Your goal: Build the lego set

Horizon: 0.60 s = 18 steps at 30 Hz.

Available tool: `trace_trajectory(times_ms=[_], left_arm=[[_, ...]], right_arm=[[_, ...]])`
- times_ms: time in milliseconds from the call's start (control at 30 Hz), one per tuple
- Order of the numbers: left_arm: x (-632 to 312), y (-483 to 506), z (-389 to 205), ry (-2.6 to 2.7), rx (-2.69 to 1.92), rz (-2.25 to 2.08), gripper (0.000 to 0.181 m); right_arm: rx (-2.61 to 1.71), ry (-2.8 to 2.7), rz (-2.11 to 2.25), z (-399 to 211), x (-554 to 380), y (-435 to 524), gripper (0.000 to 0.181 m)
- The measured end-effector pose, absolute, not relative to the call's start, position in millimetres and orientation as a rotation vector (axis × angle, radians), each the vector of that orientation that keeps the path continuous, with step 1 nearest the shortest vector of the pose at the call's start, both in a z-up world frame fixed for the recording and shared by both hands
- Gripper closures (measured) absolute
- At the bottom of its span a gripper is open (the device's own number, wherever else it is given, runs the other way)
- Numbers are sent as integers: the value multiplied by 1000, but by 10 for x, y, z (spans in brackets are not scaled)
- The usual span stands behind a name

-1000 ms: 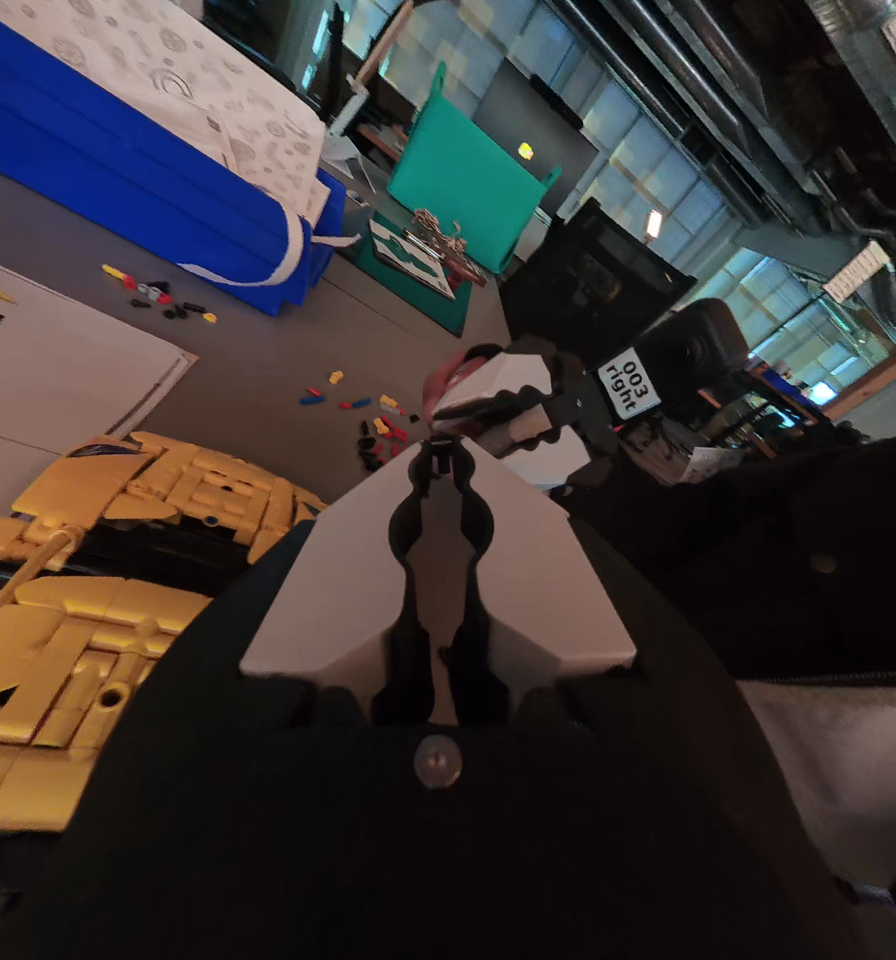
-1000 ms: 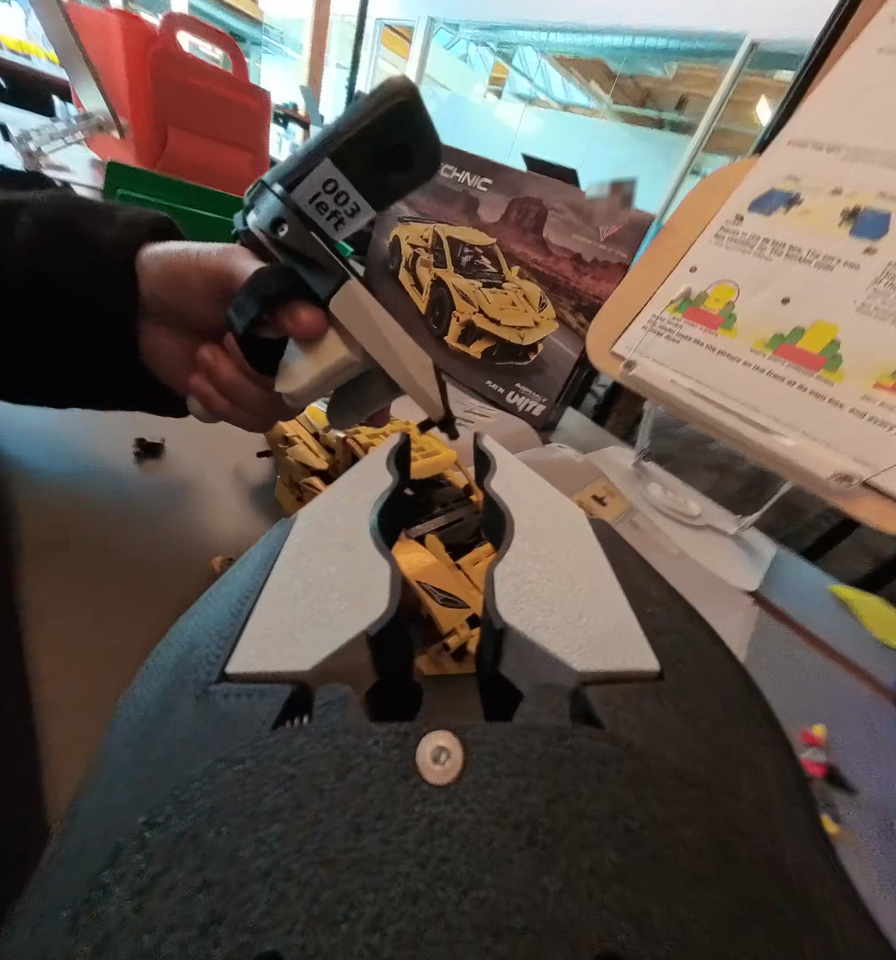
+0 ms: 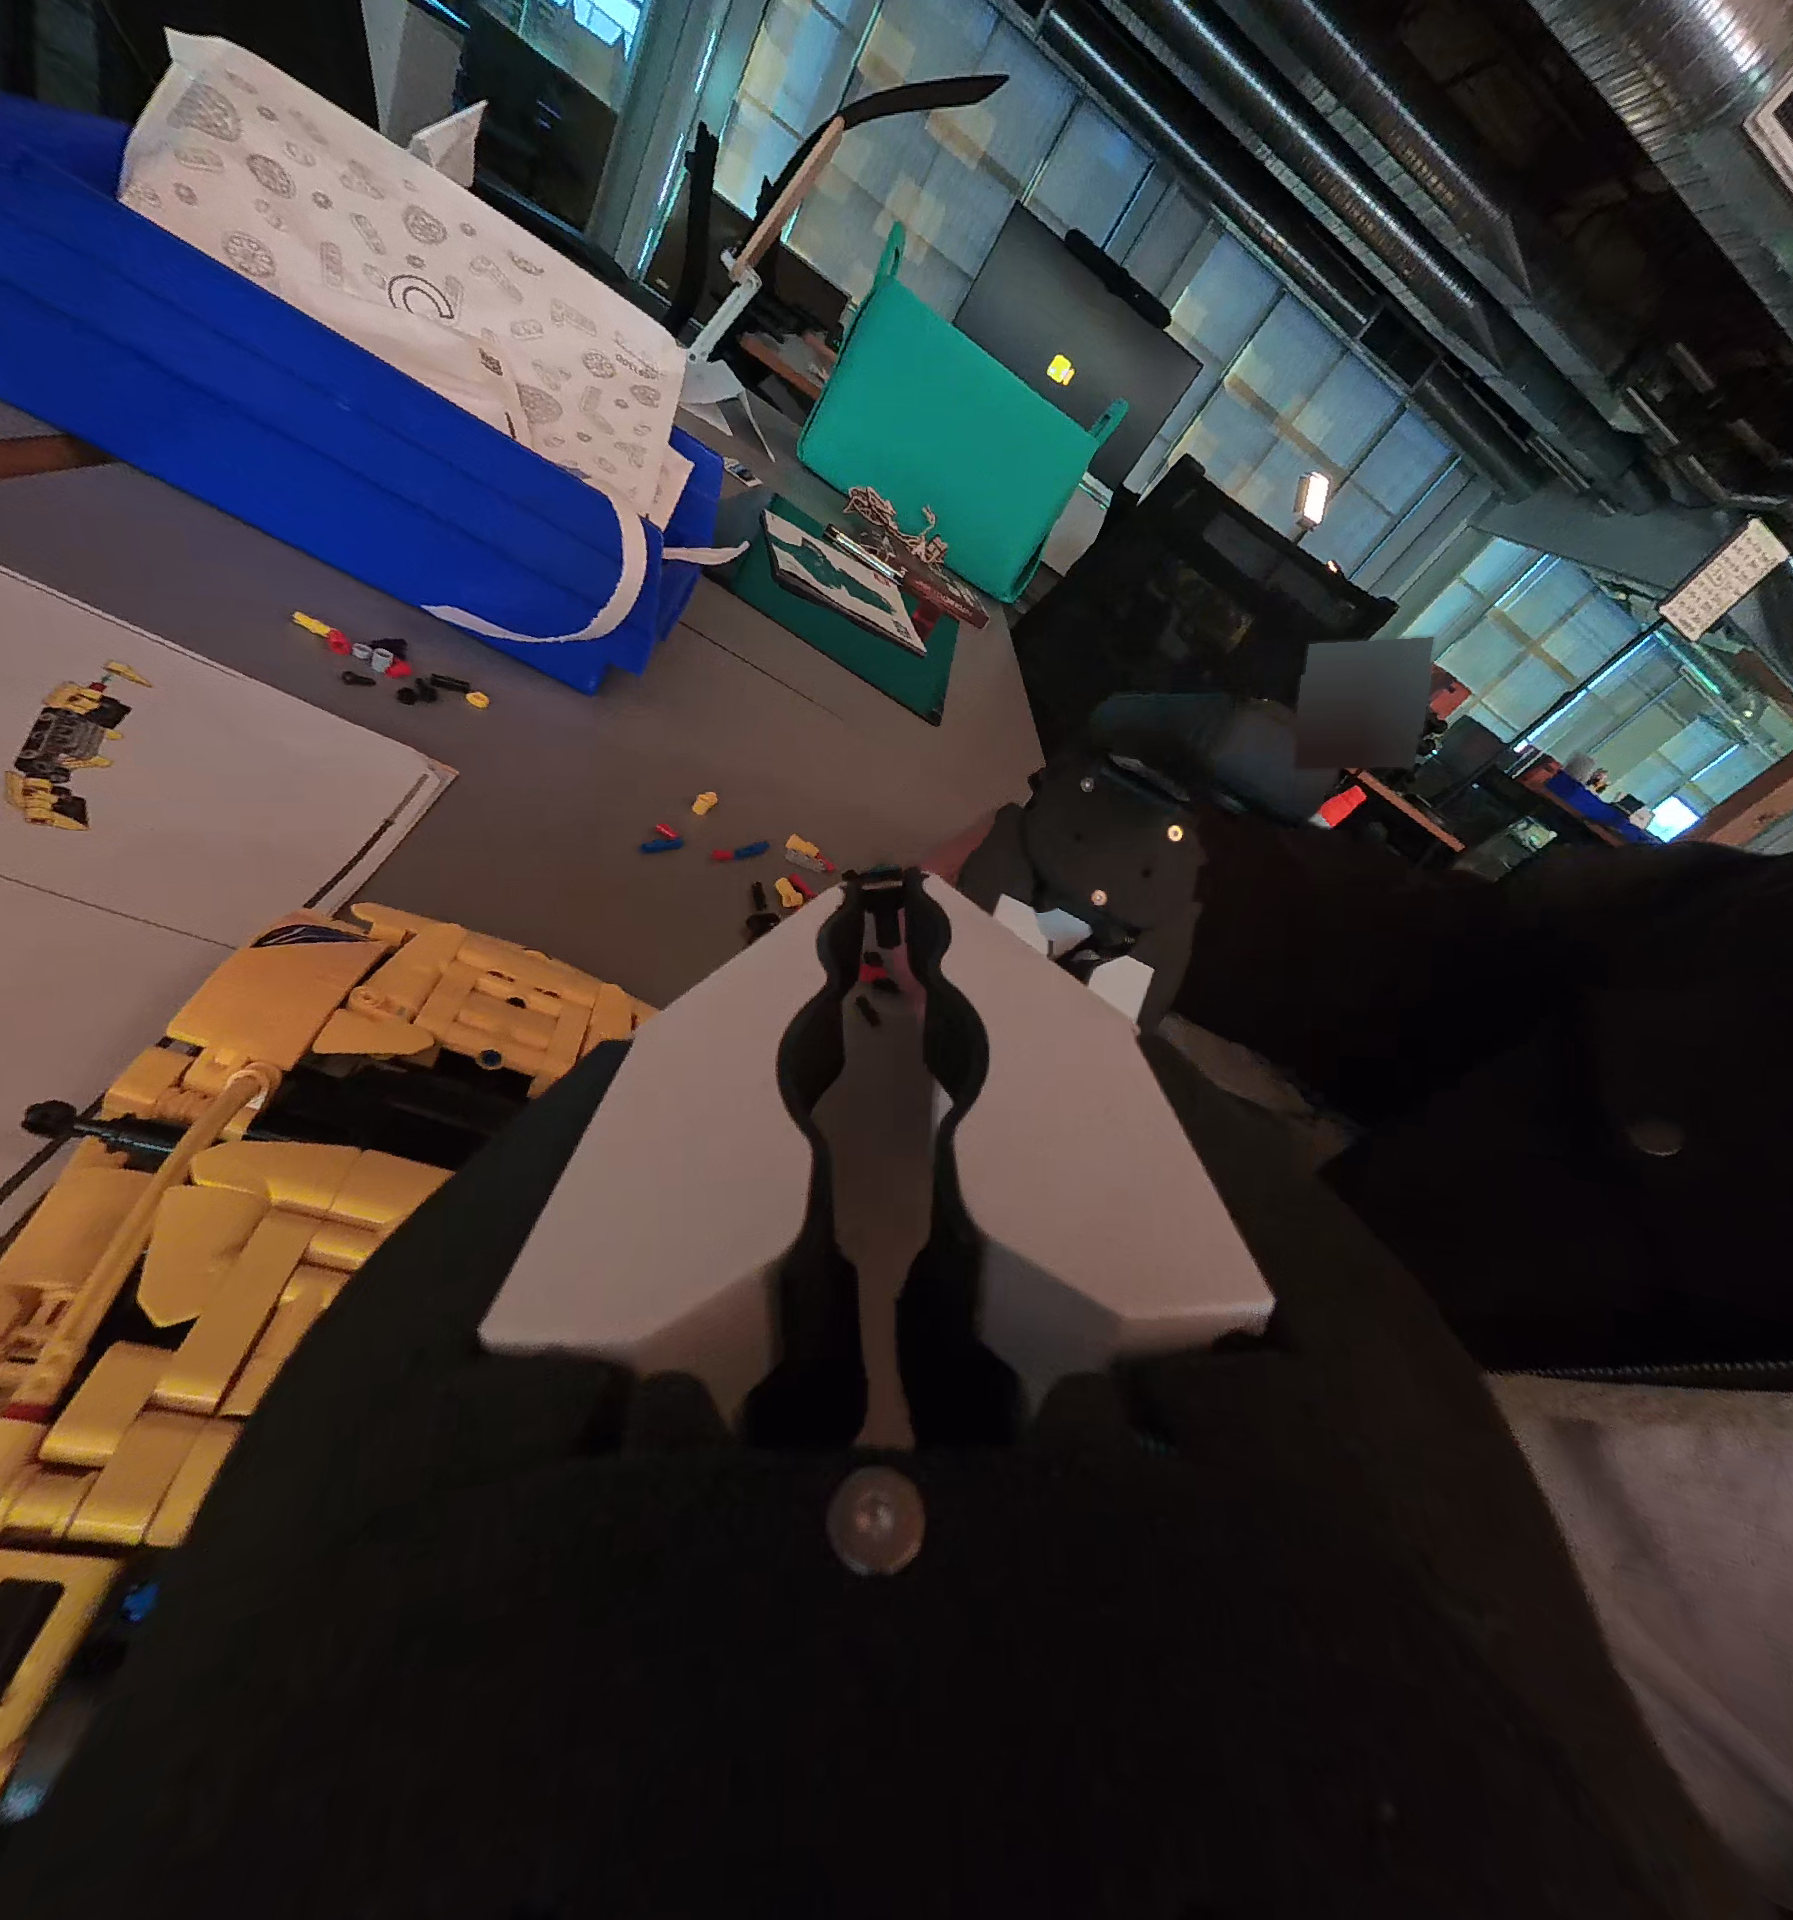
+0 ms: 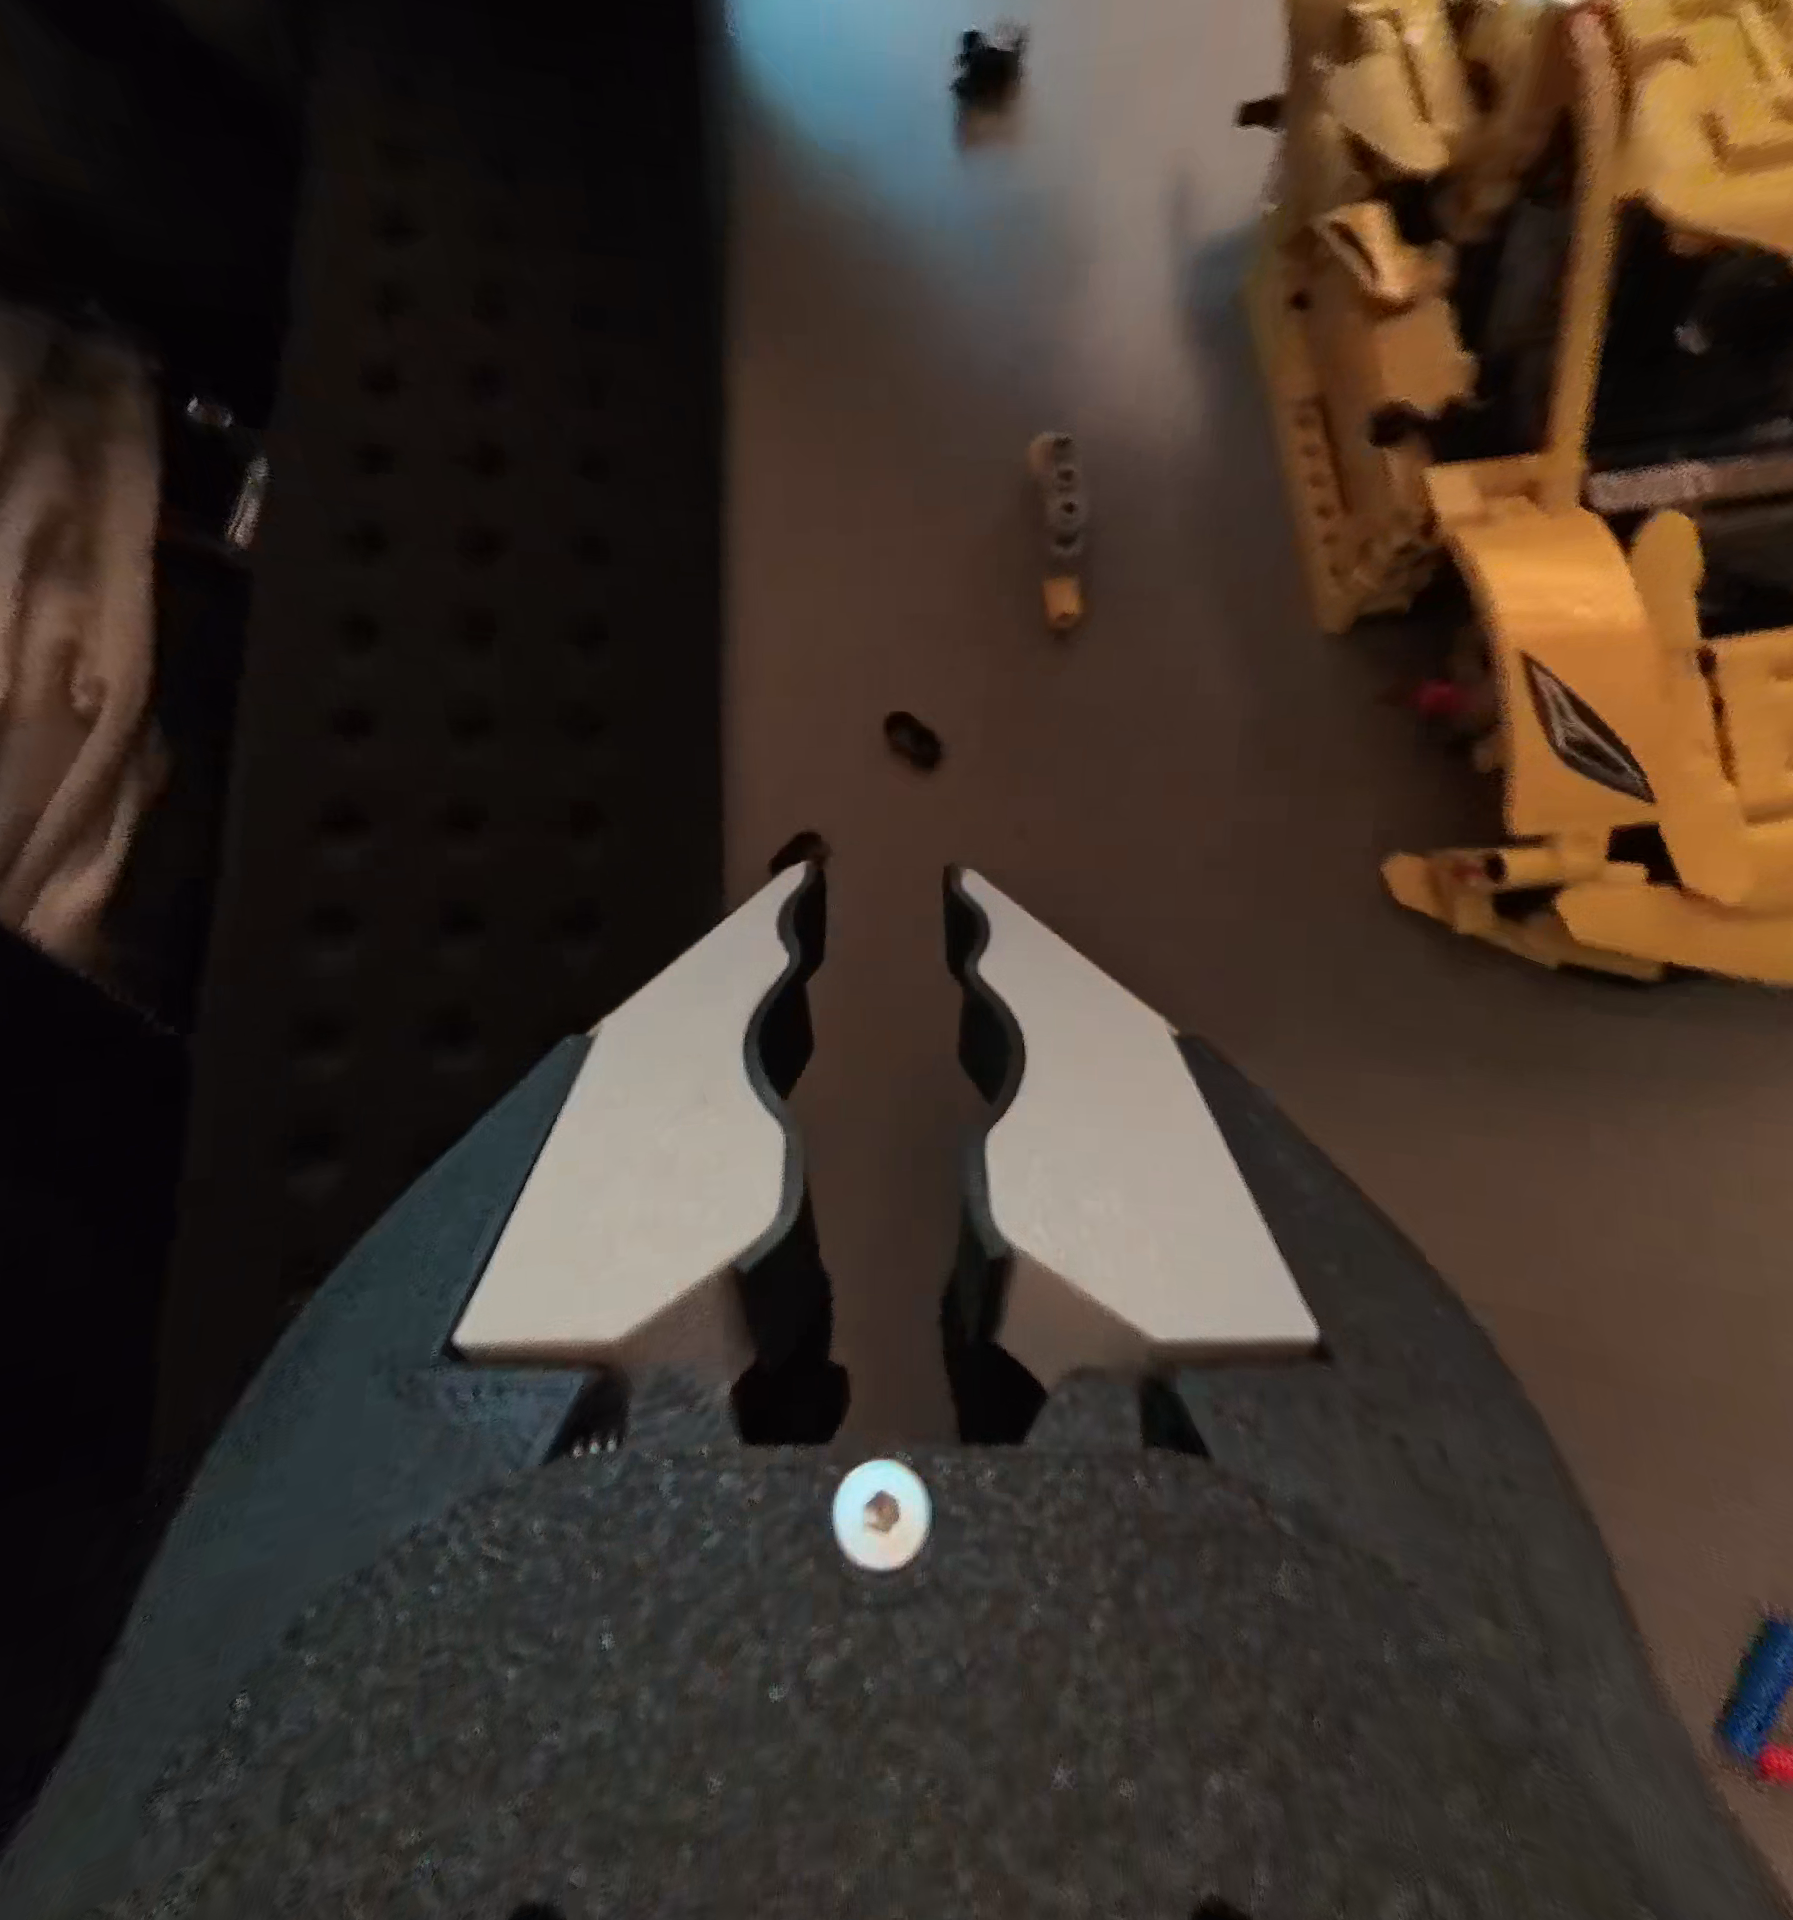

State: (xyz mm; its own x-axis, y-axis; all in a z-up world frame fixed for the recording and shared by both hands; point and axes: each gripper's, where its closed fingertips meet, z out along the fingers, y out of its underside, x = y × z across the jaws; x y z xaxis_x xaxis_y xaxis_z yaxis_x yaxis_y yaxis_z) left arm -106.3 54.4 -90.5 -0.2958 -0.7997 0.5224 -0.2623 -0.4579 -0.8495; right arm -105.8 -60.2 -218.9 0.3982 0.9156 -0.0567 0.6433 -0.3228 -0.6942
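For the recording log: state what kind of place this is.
Likely a large workshop or lab hall rather than a home: bare ceiling ducts over tall glazed walls, and a grey worktable carrying a blue storage bin, scattered small bricks and a part-built yellow car model.

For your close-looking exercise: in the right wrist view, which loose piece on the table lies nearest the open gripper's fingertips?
The small black piece beside the right gripper; the other black piece and grey beam lie farther ahead.

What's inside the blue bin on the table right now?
The blue bin holds a white patterned paper bag that sticks out above its rim, one handle draped over the side. Anything beneath the bag is hidden by it and the bin wall.
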Motion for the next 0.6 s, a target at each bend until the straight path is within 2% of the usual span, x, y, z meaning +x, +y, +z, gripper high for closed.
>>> trace_trajectory(times_ms=[233, 600], left_arm=[[-1048, 535, -965, 1353, -1569, -1796, 174], [-1043, 550, -1024, 1365, -1590, -1793, 174]], right_arm=[[-1962, -1523, 635, -2327, -1156, -726, 167], [-1886, -1804, 555, -2459, -1250, -743, 166]])
